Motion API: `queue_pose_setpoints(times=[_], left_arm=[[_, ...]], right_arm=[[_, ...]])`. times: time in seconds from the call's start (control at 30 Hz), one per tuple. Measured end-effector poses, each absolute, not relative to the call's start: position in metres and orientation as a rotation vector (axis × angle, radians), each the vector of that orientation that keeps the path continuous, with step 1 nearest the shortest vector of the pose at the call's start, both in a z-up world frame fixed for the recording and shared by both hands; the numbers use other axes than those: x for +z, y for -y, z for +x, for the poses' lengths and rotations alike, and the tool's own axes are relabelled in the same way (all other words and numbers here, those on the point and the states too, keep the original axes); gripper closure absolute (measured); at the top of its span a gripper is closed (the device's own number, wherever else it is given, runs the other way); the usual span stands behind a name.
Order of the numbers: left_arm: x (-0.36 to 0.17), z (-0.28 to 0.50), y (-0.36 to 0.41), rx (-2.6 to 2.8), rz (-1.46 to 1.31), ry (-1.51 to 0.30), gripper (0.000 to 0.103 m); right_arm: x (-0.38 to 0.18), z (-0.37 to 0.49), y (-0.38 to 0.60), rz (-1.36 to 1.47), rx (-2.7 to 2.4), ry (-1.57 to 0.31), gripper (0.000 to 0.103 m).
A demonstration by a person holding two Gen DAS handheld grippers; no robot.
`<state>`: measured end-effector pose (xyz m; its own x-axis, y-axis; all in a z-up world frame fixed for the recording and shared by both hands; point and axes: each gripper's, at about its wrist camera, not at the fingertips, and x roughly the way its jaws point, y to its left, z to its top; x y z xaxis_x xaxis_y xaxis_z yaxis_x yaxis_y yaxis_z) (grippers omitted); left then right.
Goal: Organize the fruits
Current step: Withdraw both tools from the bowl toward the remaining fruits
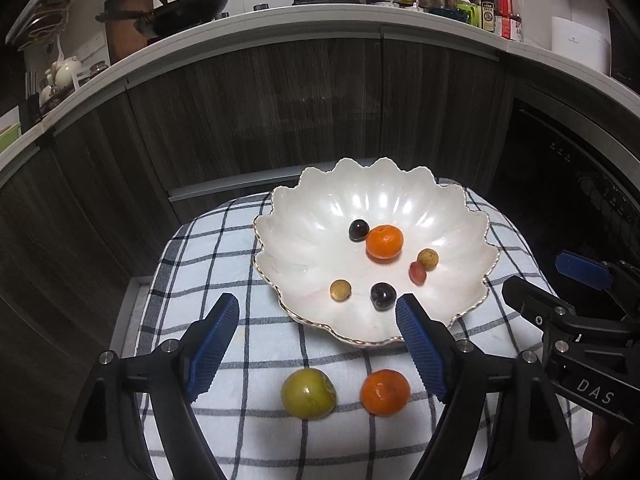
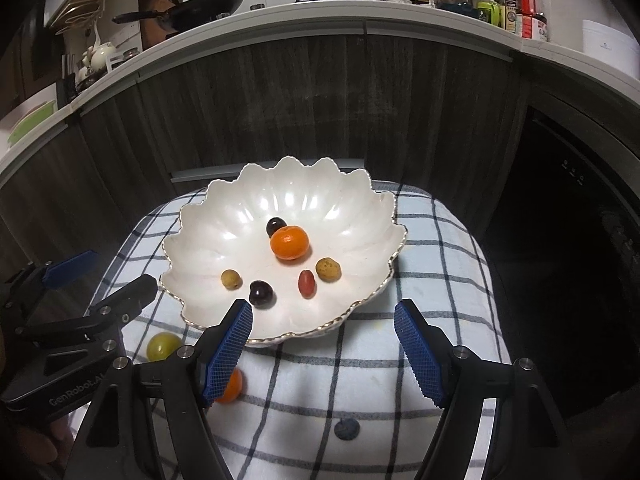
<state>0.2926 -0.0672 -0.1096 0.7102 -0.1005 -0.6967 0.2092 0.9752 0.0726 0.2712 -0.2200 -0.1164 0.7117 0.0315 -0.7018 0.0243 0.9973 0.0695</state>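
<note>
White and scalloped, the gold-rimmed ceramic bowl [image 1: 320, 208] is set on a blue-checked cloth [image 1: 256, 320]; an orange mandarin [image 1: 384, 242] and five small fruits lie inside. A green round fruit [image 1: 308, 393] and second mandarin [image 1: 385, 392] are left outside, on the cloth near its front rim. Both the left tongs [image 1: 318, 344] and right tongs [image 2: 322, 350] are held open, empty.

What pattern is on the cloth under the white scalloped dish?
White with a dark blue-black grid check; the cloth shows best in the right wrist view.
</note>
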Motion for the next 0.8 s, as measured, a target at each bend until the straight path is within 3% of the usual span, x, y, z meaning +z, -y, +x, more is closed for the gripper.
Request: queue_pose_setpoints(times=[0.8], left_arm=[[-0.108, 0.221, 0.079, -0.096, 0.077, -0.791, 0.022]], right_arm=[[-0.114, 0.226, 0.245, 0.048, 0.044, -0.762, 0.028]])
